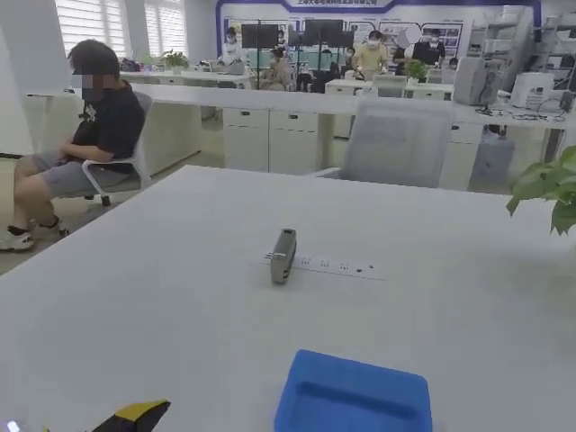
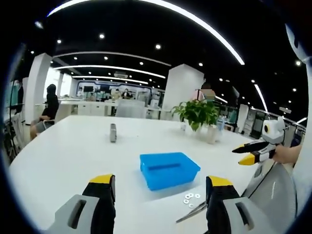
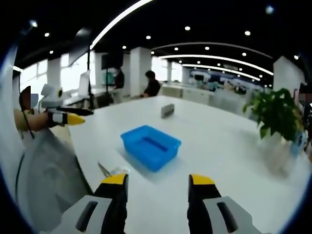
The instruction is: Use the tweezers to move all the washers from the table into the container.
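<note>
On white table (image 1: 180,297), close to its near edge: blue container (image 1: 353,396), upright; small grey device (image 1: 283,255) beyond, well apart, bare surface between. From left gripper view: washers (image 2: 191,197) clustered on the tabletop just beside the container, tweezers (image 2: 191,213) lying next to them; potted plant (image 2: 197,113) farther back. Jaws of left gripper (image 2: 161,181) and right gripper (image 3: 158,179) spread wide, grasping nothing.

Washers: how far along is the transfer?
Nothing done yet: the blue container looks empty, and the washers lie on the table beside the tweezers. In hand: nothing; left gripper and right gripper are both open. Remaining: pick up the tweezers, move every washer.
</note>
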